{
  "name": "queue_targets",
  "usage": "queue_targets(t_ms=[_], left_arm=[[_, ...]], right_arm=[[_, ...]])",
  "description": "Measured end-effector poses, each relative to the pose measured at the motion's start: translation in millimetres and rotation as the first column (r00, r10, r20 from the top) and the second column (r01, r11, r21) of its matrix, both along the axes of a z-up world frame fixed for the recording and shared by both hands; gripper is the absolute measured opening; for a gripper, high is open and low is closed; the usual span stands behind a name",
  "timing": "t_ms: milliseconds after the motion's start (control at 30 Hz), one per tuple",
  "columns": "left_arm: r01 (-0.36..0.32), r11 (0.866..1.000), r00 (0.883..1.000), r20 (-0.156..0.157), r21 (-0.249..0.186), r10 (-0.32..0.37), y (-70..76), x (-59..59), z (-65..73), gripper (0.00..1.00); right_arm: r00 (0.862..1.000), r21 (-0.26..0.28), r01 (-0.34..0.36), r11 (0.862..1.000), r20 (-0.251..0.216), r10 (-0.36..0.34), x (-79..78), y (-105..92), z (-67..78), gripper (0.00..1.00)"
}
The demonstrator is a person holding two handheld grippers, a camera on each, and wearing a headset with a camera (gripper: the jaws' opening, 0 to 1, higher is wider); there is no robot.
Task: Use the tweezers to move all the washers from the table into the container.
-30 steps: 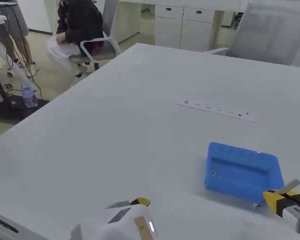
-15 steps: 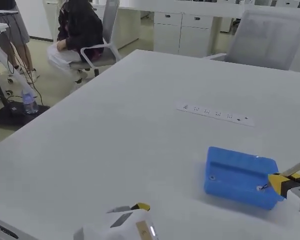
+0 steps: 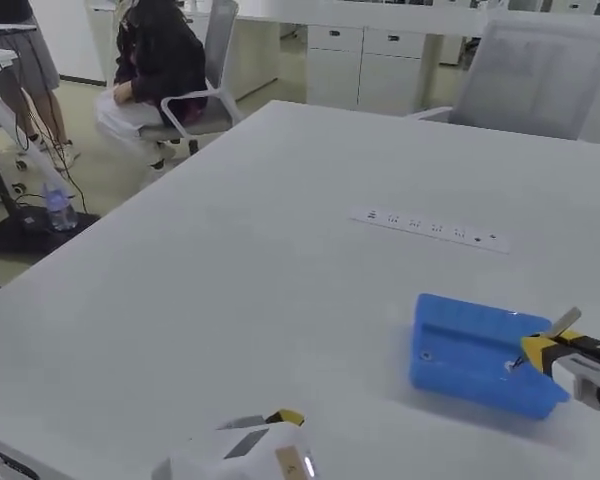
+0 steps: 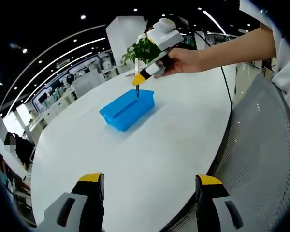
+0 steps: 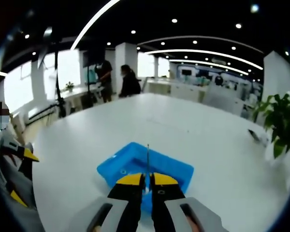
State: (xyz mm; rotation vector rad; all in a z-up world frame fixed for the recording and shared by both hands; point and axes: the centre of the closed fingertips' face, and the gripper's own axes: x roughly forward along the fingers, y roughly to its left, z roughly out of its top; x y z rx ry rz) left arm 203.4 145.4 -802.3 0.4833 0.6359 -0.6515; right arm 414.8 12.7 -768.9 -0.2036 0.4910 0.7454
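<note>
A blue container (image 3: pixel 480 352) stands on the white table (image 3: pixel 230 260) at the near right. My right gripper (image 3: pixel 540 352) hangs over the container's right end, shut on thin metal tweezers (image 5: pixel 147 157) whose tips (image 3: pixel 510 367) point down into it. A small washer (image 3: pixel 426 354) lies inside at the left end, the washer (image 5: pixel 123 171) also showing in the right gripper view. Whether the tips hold anything is too small to tell. My left gripper (image 4: pixel 147 193) stands open and empty at the table's near edge, left of the container (image 4: pixel 128 108). A hand holds the right gripper (image 4: pixel 154 53).
A power strip (image 3: pixel 430 228) is set into the table beyond the container. A grey chair (image 3: pixel 540 70) stands at the far side. A person sits in another chair (image 3: pixel 195 100) at the far left. A water bottle (image 3: pixel 58 205) is on the floor. A plant (image 5: pixel 280 130) stands to the right.
My right gripper has moved up and left with the tweezers, from beside the container's near right corner to over its right end. The left gripper has stayed low at the table's edge.
</note>
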Motion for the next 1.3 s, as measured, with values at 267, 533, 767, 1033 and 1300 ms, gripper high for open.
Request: queue_targets(t_ms=[267,533,767,1033,1300], left_arm=[[-0.004,1.000,1.000,-0.005,-0.001,0.004,0.7,0.3,-0.6,0.78],[-0.001,1.000,1.000,-0.010,0.001,0.001,0.6,0.0,-1.9,0.76],[-0.011,1.000,1.000,-0.001,-0.023,0.011,0.1,1.9,1.6,0.78],[-0.002,1.000,1.000,-0.003,-0.013,0.002,-0.7,0.8,0.1,0.77],[-0.016,0.994,1.000,0.018,-0.111,0.018,-4.8,7.3,17.5,0.64]], right_arm=[[1.000,-0.027,0.006,1.000,-0.031,-0.007,10.2,3.5,-23.2,0.03],[0.998,-0.065,0.001,0.998,-0.058,-0.005,11.5,5.1,-40.6,0.03],[0.997,-0.075,0.003,0.997,-0.075,-0.009,11.6,3.2,-45.7,0.03],[0.996,-0.077,0.013,0.997,-0.087,-0.020,13.8,-0.3,-44.7,0.04],[1.000,0.008,0.004,1.000,-0.020,-0.004,-3.3,0.7,-0.7,0.03]])
